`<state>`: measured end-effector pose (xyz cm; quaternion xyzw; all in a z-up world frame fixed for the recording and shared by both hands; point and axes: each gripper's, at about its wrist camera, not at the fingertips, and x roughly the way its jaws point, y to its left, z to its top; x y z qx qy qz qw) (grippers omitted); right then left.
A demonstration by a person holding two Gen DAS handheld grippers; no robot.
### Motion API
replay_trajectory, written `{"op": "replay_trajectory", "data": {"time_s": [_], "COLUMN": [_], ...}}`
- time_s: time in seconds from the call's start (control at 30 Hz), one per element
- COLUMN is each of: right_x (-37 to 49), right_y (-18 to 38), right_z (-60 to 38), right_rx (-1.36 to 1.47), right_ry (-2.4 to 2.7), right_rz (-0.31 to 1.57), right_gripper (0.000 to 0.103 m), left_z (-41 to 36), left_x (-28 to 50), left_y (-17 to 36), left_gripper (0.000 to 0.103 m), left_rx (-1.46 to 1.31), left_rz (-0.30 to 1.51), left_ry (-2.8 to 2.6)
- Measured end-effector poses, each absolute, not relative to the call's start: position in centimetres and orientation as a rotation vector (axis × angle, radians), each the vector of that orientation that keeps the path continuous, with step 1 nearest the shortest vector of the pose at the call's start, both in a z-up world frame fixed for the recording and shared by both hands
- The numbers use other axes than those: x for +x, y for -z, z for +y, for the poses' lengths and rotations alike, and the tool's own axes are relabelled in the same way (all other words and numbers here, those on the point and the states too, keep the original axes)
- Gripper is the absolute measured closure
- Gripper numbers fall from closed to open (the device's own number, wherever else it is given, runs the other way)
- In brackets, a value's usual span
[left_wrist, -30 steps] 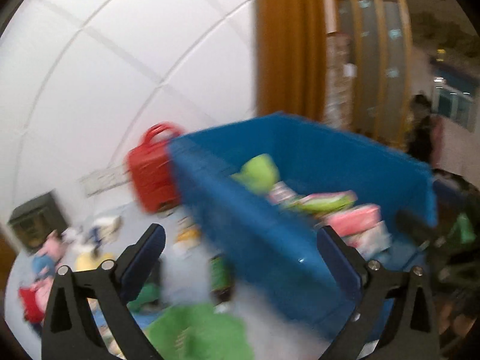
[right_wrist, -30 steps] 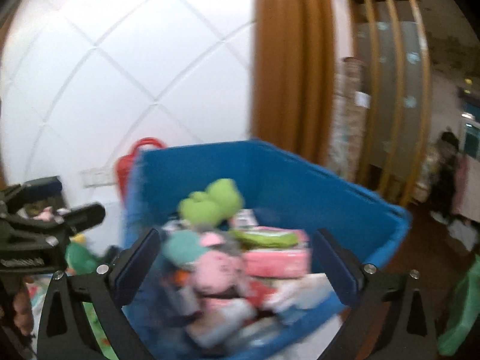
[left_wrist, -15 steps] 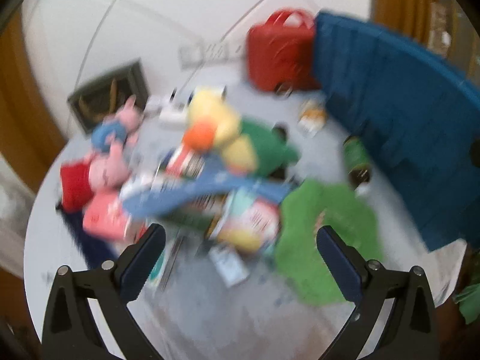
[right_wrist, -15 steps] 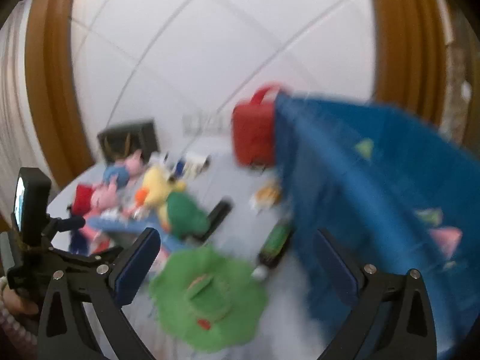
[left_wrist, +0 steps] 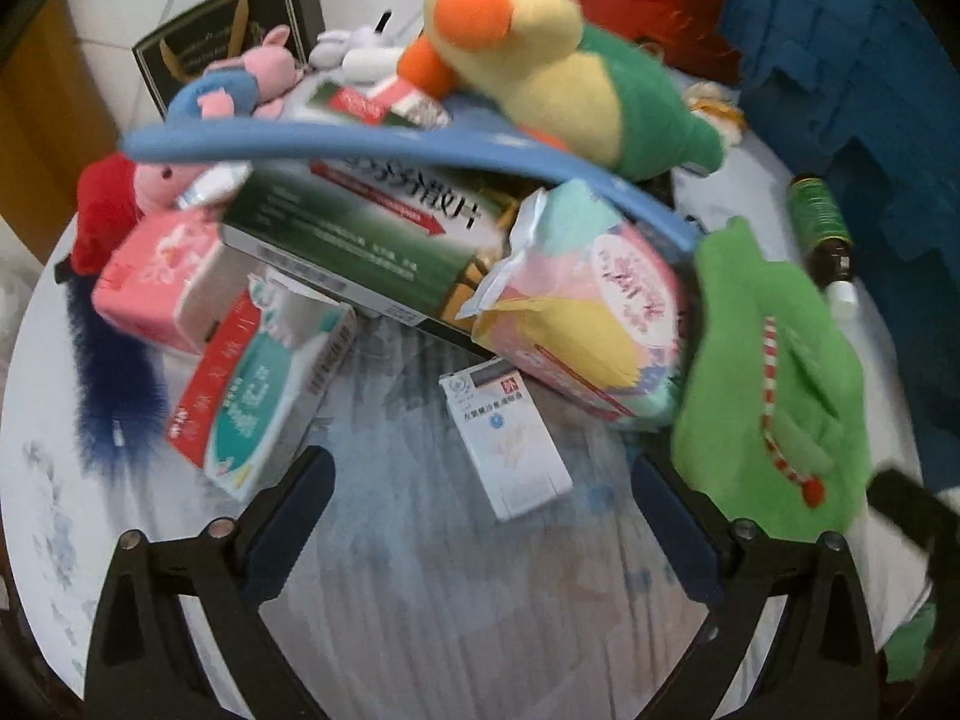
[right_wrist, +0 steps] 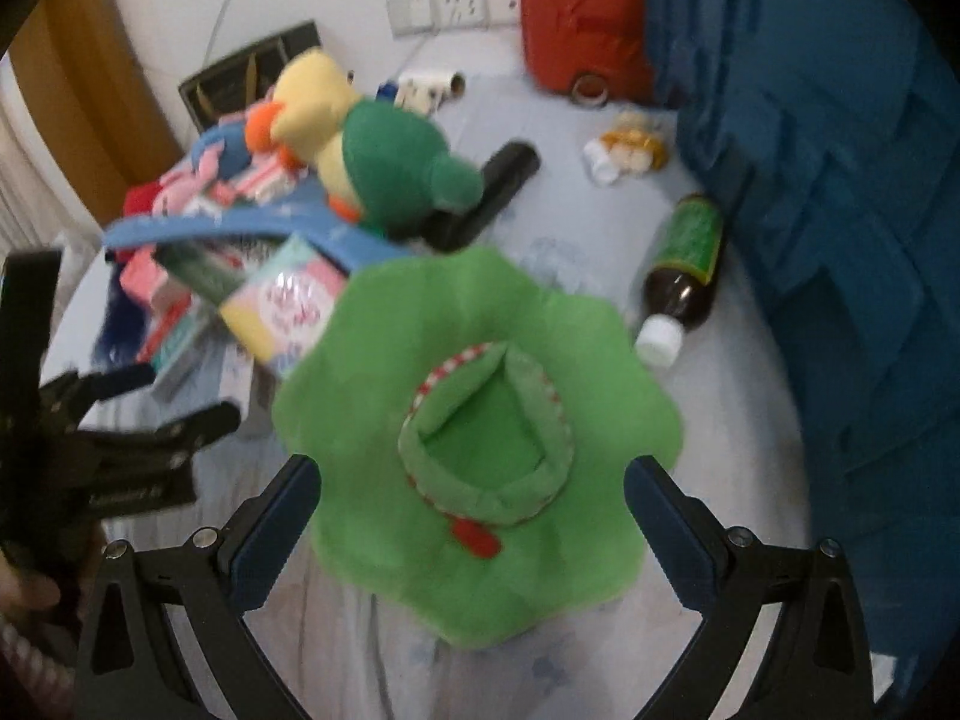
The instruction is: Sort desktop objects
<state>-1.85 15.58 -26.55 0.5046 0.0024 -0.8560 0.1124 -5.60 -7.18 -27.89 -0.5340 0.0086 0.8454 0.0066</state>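
Both claws hang wide and empty above the clutter, presumably choosing a first pick. The left gripper [left_wrist: 480, 492], jaws just narrowing slightly, frames a small white box [left_wrist: 507, 438]; the right gripper [right_wrist: 471, 498] frames the green hat [right_wrist: 480, 438], bottle [right_wrist: 684, 264] at two o'clock.

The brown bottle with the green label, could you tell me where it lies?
In the right wrist view the brown bottle lies on its side, right of the green hat and against the blue bin.

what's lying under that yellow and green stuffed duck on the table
The duck lies on a curved blue band atop a heap of boxes, among them a long green box. A black tube pokes out behind it. Anything deeper in the heap is covered.
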Motion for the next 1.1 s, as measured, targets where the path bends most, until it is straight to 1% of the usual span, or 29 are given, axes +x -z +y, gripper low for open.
{"op": "replay_trajectory", "data": {"time_s": [0.1, 0.17, 0.2, 0.27, 0.47, 0.7, 0.73, 0.77, 0.9, 1.1], "right_x": [-1.9, -1.9, -2.0, -2.1, -2.8, -4.5, -4.5, -4.6, -4.6, -4.6], "right_y": [27.8, 28.5, 28.8, 29.4, 31.4, 34.2, 34.4, 34.6, 34.9, 35.5], "right_z": [14.9, 14.6, 14.4, 14.1, 12.0, 9.4, 9.1, 9.1, 10.3, 10.1], "right_rx": [1.523, 1.547, 1.557, 1.575, 1.606, 1.621, 1.588, 1.569, 1.484, 1.480], "right_ry": [2.473, 2.454, 2.443, 2.424, 2.359, 2.337, 2.379, 2.393, 2.494, 2.520], "right_rz": [0.036, 0.052, 0.056, 0.059, 0.091, 0.193, 0.246, 0.254, 0.151, 0.174], "right_gripper": [0.000, 0.000, 0.000, 0.000, 0.000, 0.000, 0.000, 0.000, 0.000, 0.000], "left_z": [-6.9, -6.9, -7.1, -7.4, -8.5, -8.3, -8.2, -8.1, -7.7, -7.3], "left_x": [-6.4, -6.6, -6.4, -5.9, -5.2, -5.4, -5.4, -5.6, -6.2, -6.7], "left_y": [29.5, 30.6, 31.0, 31.1, 31.9, 32.8, 32.9, 33.0, 33.4, 33.9], "left_gripper": [0.015, 0.026, 0.027, 0.032, 0.032, 0.030, 0.030, 0.029, 0.027, 0.026], "left_rx": [-1.715, -1.757, -1.758, -1.737, -1.731, -1.691, -1.688, -1.686, -1.691, -1.696], "left_rz": [0.035, 0.042, 0.028, 0.020, 0.026, 0.040, 0.043, 0.046, 0.046, 0.043], "left_ry": [-2.623, -2.596, -2.586, -2.600, -2.608, -2.623, -2.623, -2.622, -2.614, -2.617]}}
